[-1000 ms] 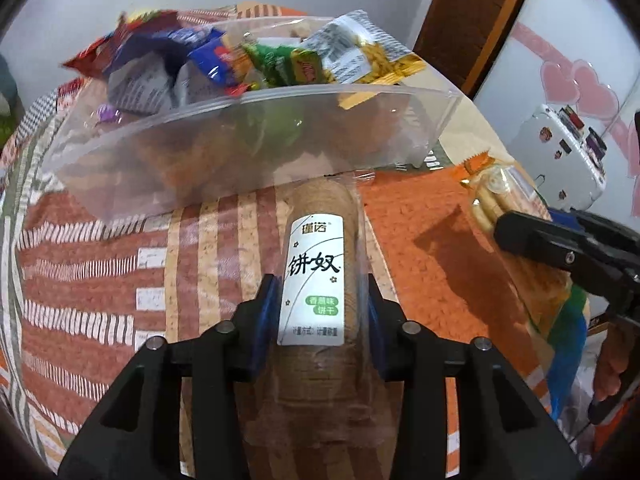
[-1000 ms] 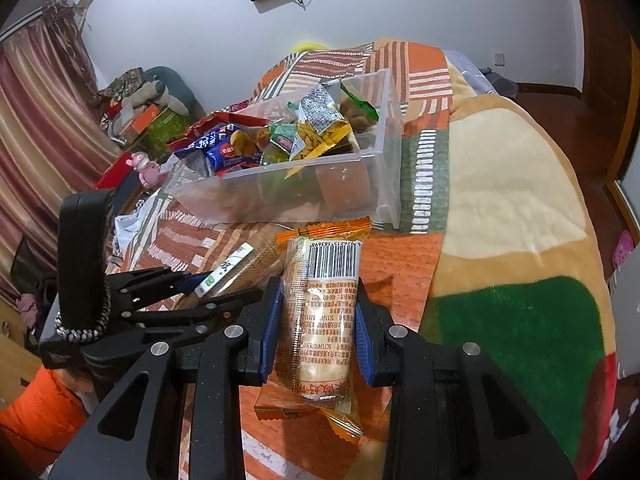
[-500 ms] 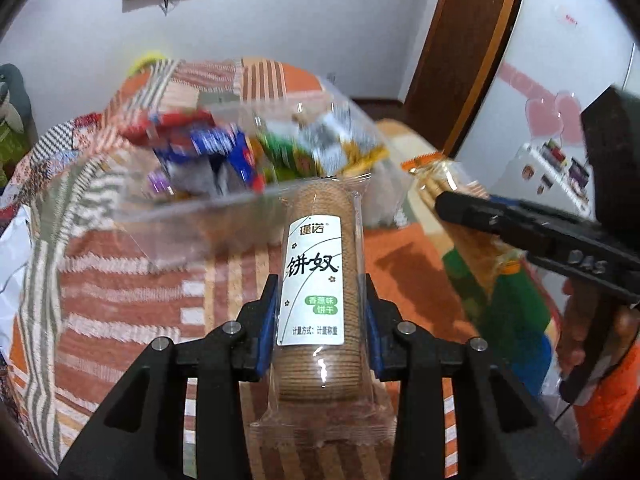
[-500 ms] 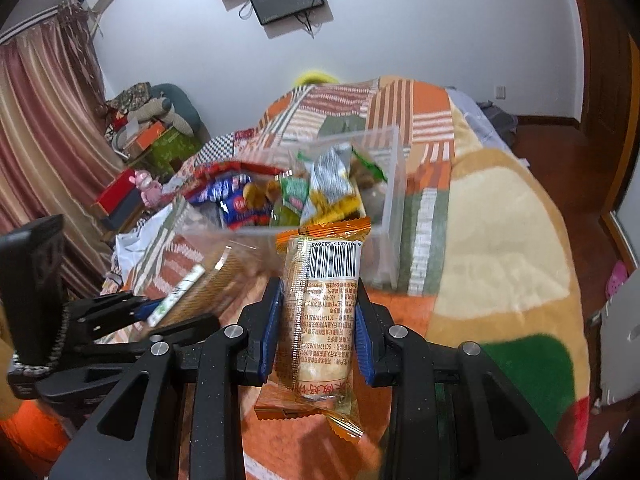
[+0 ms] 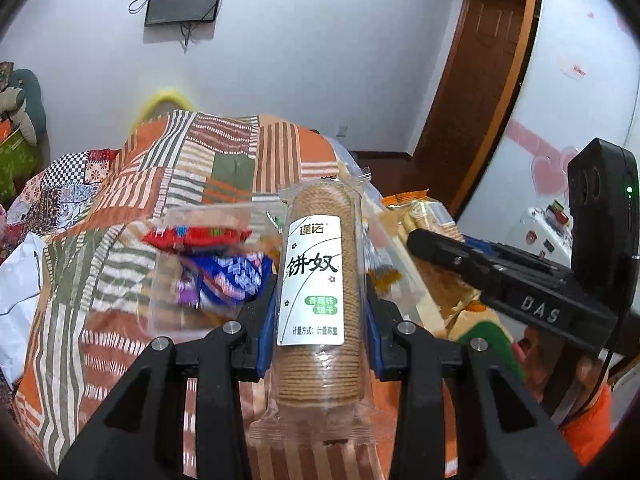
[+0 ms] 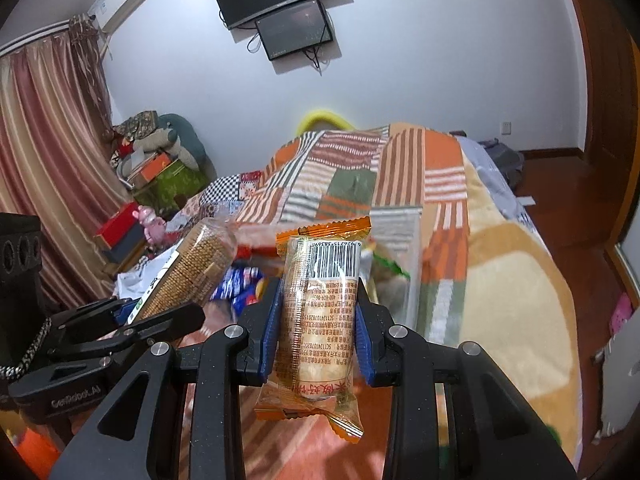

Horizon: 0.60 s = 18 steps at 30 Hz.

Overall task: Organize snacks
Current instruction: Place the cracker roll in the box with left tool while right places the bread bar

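My left gripper is shut on a clear sleeve of round brown biscuits with a white label; the sleeve also shows in the right wrist view. My right gripper is shut on an orange-edged pack of crackers with a barcode; it also shows in the left wrist view. Both packs are held up above the bed. A clear plastic bin of mixed snack packets lies below and ahead of both grippers; in the right wrist view its wall is blurred.
The bin rests on a bed with a striped patchwork blanket. A white bag lies at the bed's left edge. A white appliance stands at the right by a wooden door. Boxes and soft toys pile by the curtain.
Both grippers have risen and tilted up with their packs; the bin has dropped lower and looks smaller in both views, and the wall and television have come into view.
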Each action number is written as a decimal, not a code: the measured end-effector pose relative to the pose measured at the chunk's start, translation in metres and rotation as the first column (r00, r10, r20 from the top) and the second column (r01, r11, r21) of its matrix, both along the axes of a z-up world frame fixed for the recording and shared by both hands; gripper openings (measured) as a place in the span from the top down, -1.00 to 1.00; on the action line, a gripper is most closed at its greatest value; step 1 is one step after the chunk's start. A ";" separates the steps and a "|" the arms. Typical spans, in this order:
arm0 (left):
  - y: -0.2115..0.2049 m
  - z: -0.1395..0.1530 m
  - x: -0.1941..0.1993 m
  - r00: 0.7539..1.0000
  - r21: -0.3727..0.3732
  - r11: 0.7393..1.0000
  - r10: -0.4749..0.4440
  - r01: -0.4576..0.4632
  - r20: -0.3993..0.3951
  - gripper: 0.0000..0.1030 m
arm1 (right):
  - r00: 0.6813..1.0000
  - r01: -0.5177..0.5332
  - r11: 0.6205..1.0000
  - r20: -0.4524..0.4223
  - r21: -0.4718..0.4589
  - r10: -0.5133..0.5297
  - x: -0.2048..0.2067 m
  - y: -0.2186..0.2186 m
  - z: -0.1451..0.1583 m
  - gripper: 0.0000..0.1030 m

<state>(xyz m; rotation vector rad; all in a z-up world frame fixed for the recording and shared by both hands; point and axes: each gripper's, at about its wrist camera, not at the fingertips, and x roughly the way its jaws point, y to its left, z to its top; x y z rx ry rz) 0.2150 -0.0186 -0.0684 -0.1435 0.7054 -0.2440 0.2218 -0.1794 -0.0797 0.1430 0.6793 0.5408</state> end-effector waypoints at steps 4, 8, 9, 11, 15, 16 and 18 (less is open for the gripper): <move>-0.002 -0.003 0.022 1.000 -0.005 1.000 0.014 -0.014 -0.011 0.28 | 1.000 0.000 1.000 0.001 -0.014 0.000 0.016 0.008 0.000 0.43; -0.002 -0.014 0.045 0.999 -0.011 0.999 0.029 -0.030 -0.043 0.28 | 1.000 -0.003 0.999 -0.013 -0.037 0.002 0.030 0.016 -0.005 0.43; -0.001 -0.017 0.050 0.998 -0.015 0.999 0.033 -0.034 -0.054 0.28 | 1.000 -0.002 0.999 -0.017 -0.043 0.002 0.034 0.018 -0.007 0.43; -0.001 -0.024 0.059 0.996 -0.017 0.999 0.038 -0.040 -0.079 0.28 | 1.000 -0.005 0.999 -0.031 -0.047 0.004 0.042 0.022 -0.010 0.41; 0.001 -0.038 0.068 0.991 -0.027 0.998 0.044 -0.048 -0.128 0.28 | 0.997 -0.021 0.999 -0.079 -0.044 0.017 0.049 0.026 -0.018 0.33; 0.001 -0.039 0.068 0.990 -0.036 0.998 0.045 -0.050 -0.131 0.28 | 0.996 -0.027 0.999 -0.083 -0.041 0.024 0.048 0.026 -0.020 0.31; 0.000 -0.038 0.065 0.993 -0.028 0.999 0.040 -0.043 -0.116 0.28 | 0.997 -0.020 0.998 -0.073 -0.054 0.016 0.045 0.025 -0.021 0.14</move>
